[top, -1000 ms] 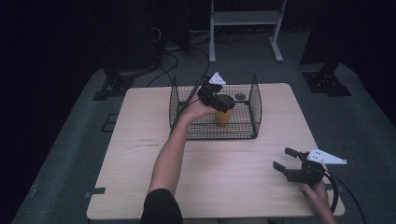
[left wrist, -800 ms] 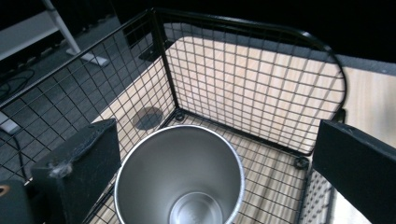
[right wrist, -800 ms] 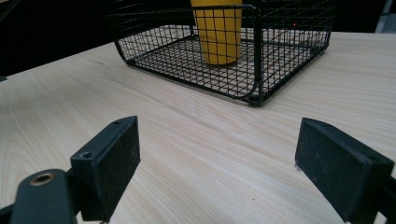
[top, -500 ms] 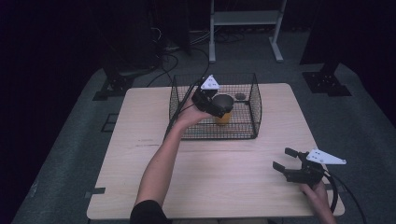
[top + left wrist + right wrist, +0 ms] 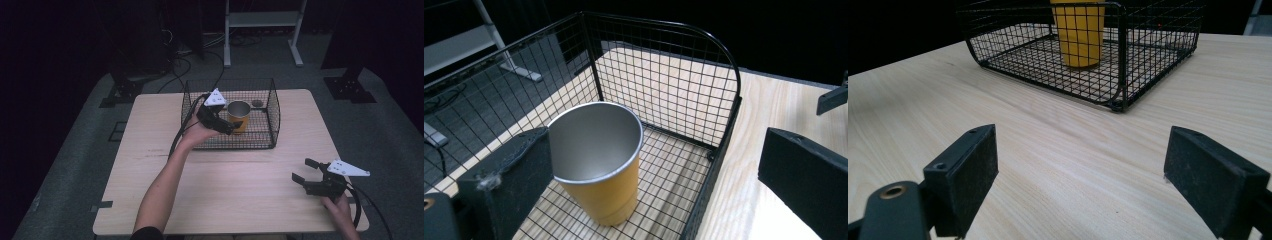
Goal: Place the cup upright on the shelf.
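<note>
A yellow cup with a silver inside stands upright on the floor of a black wire basket at the back of the table. My left gripper is open at the basket's front left. In the left gripper view the cup stands just right of the left jaw, and the right jaw sits outside the basket wall. My right gripper is open low over the table's front right, holding nothing. From it I see the cup through the basket mesh.
The light wooden table runs bare between the basket and the right gripper. A small dark round thing lies in the basket's back right corner. Beyond the table are a metal stand and floor cables.
The left gripper has let go of the cup and drawn back toward the basket's front left. The cup now stands free in the basket. The right gripper has stayed put.
</note>
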Tool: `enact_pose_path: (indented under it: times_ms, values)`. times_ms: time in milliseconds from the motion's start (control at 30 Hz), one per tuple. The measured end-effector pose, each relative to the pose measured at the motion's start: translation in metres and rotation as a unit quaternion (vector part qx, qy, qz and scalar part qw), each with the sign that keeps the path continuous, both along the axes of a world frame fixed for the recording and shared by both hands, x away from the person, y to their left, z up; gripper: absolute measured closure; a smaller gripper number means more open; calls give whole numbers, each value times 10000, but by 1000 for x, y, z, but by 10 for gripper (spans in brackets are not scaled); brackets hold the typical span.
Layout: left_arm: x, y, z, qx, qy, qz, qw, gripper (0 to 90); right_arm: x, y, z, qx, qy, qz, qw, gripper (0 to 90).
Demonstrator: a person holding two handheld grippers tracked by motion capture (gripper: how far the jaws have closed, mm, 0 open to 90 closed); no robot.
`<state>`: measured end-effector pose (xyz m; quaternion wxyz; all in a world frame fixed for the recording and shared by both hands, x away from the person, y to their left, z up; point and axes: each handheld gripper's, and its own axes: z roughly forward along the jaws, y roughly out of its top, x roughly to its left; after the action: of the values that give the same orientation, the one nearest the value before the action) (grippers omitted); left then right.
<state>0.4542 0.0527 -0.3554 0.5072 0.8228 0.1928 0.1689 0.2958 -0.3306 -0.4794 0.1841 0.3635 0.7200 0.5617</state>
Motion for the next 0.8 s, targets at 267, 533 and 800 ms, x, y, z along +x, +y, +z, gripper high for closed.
enact_pose_path:
  times_ms: [267,533,800]
  values:
    - [-14,5,-2,-29,-62,33,10000,7,0,0,0,-12,-7,3,10000,130]
    - [-28,12,-6,-154,-73,44,9998,7,0,0,0,-23,-9,-5,10000,131]
    - [-41,22,-11,-265,-97,149,9995,7,0,1,0,-32,-8,-25,10000,130]
